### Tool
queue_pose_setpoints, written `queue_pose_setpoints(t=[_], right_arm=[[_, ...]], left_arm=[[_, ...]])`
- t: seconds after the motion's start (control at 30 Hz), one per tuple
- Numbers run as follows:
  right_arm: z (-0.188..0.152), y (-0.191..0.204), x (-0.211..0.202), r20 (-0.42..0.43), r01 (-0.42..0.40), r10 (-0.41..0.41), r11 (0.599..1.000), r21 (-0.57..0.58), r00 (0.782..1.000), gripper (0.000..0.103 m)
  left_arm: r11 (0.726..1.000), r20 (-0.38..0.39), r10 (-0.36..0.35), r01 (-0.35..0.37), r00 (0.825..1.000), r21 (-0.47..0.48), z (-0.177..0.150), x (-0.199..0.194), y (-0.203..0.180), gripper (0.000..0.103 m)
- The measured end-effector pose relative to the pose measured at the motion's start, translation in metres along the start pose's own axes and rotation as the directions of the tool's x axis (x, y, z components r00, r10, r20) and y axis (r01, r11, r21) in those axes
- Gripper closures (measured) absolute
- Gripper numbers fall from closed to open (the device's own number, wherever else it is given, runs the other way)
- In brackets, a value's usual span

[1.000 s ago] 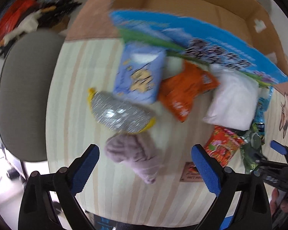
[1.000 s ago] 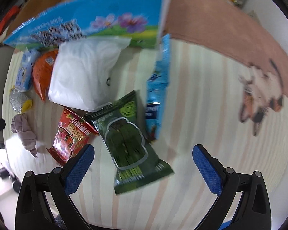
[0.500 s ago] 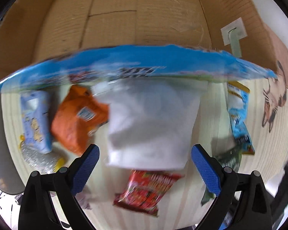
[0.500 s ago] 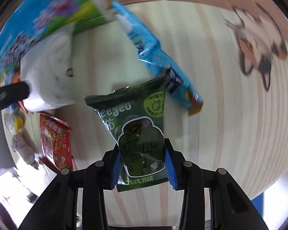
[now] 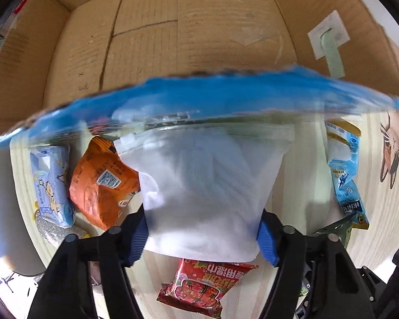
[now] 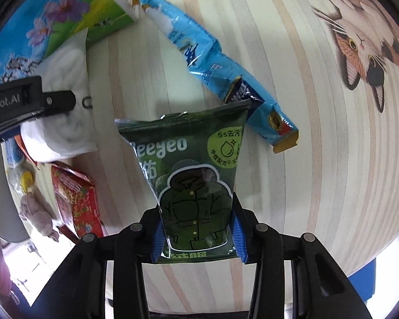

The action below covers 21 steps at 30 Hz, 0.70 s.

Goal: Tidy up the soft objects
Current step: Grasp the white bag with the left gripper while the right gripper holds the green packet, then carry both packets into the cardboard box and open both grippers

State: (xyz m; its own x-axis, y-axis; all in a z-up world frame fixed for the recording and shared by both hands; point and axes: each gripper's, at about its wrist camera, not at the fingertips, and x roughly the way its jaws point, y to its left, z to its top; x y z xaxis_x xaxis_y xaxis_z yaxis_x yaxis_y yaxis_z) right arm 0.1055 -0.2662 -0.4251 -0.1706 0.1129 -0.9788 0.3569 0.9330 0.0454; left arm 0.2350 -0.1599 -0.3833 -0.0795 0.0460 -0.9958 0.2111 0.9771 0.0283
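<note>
Between the blue pads of the left gripper [image 5: 203, 235] sits the white bag [image 5: 207, 186], a soft zip-top pouch, pinched at its lower corners, both pads touching its sides. Bag's top edge lies just under the blue flap [image 5: 199, 98] of the cardboard box [image 5: 173, 26], which stands open right behind it. Left of the bag: orange packet [image 5: 101, 183], touching or overlapping the bag's edge; further left a light blue tissue pack [image 5: 52, 183], with a silver scrubber [image 5: 53, 232] below it. Red packet [image 5: 204, 281] lies just below the bag, partly between the gripper arms. Long blue packet [image 5: 344, 175] lies to the right, apart from the bag.

Right gripper [image 6: 198, 235] is clamped on the green packet [image 6: 191, 175], pads pressing both sides of its lower end, packet sticking forward and up from the jaws. Whether it's lifted off the striped table mat [image 6: 292, 133] — can't tell for sure, though a shadow shows beneath it. Its top right corner overlaps the long blue packet in the right wrist view. Left gripper's black body shows at the left edge there, over the white bag [image 6: 63, 122]. Red packet [image 6: 75, 202] sits left of the green one, nearby; a greyish cloth lump [image 6: 37, 212] beyond it. Cat picture [image 6: 364, 45] on the mat at far right, well apart from everything.
</note>
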Motion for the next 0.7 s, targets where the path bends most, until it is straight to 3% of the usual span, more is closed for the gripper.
queue_pose_setpoints(t=[0.13, 0.4, 0.5, 0.7], right_arm=[[-0.008, 0.020, -0.004, 0.013, 0.008, -0.007, 0.999, -0.035, 1.000, 0.067], [-0.027, 0.018, -0.050, 0.065, -0.101, 0.106, 0.992, -0.078, 0.992, 0.068], [-0.036, 0.021, -0.079, 0.098, -0.159, 0.170, 0.982, -0.105, 0.981, 0.068], [-0.033, 0.019, -0.169, 0.205, -0.252, 0.281, 0.955, -0.157, 0.937, 0.068]], left_arm=[[1.000, 0.035, -0.002, 0.002, 0.999, -0.011, -0.014, -0.014, -0.002, 0.042], [0.997, 0.131, -0.039, 0.047, 0.991, -0.062, -0.064, -0.078, 0.019, 0.042], [0.991, 0.181, -0.082, 0.100, 0.980, -0.091, -0.084, -0.117, 0.027, 0.042], [0.973, 0.279, -0.169, 0.206, 0.945, -0.108, -0.059, -0.194, 0.040, 0.042]])
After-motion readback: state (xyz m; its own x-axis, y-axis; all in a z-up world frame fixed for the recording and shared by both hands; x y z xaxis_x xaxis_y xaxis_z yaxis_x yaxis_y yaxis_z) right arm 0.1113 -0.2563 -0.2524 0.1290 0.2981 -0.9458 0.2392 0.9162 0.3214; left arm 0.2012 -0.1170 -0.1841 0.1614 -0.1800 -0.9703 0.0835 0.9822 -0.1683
